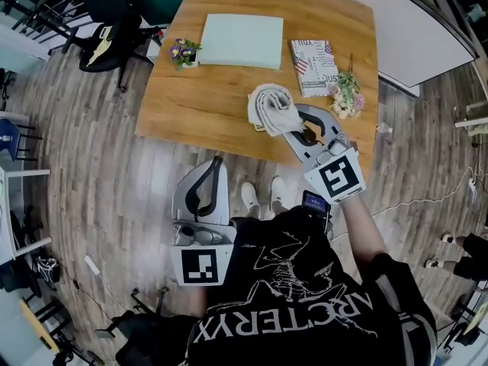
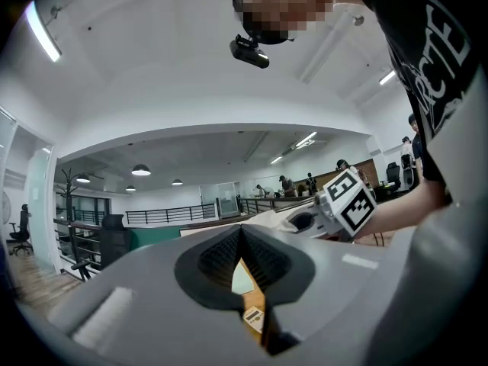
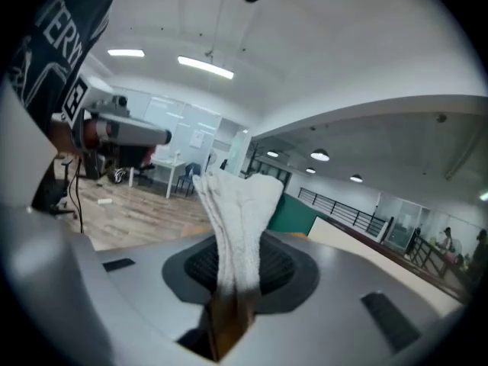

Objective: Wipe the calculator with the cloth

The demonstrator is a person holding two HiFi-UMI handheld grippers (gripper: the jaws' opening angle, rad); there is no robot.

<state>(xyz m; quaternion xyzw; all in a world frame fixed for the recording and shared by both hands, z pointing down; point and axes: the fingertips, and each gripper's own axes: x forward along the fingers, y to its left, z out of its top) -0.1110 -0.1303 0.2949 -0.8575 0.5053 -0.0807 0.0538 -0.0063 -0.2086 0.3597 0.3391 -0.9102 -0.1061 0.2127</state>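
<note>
My right gripper (image 1: 290,126) reaches over the near edge of the wooden table (image 1: 191,97) and is shut on a bunched white-grey cloth (image 1: 274,107). In the right gripper view the cloth (image 3: 238,204) stands up from between the jaws of the right gripper (image 3: 232,280). A small tan edge (image 1: 258,126) peeks out under the cloth; I cannot make out the calculator itself. Off the table at the lower left, my left gripper (image 1: 216,161) is held over the floor. In its own view the left gripper (image 2: 242,250) has its jaws together with nothing between them.
On the table lie a pale green pad (image 1: 242,40), a book with a flag cover (image 1: 313,67), a small potted flower (image 1: 183,52) and a dried bouquet (image 1: 347,94). An office chair (image 1: 110,40) stands at the table's left. The person's feet (image 1: 263,197) are below the near edge.
</note>
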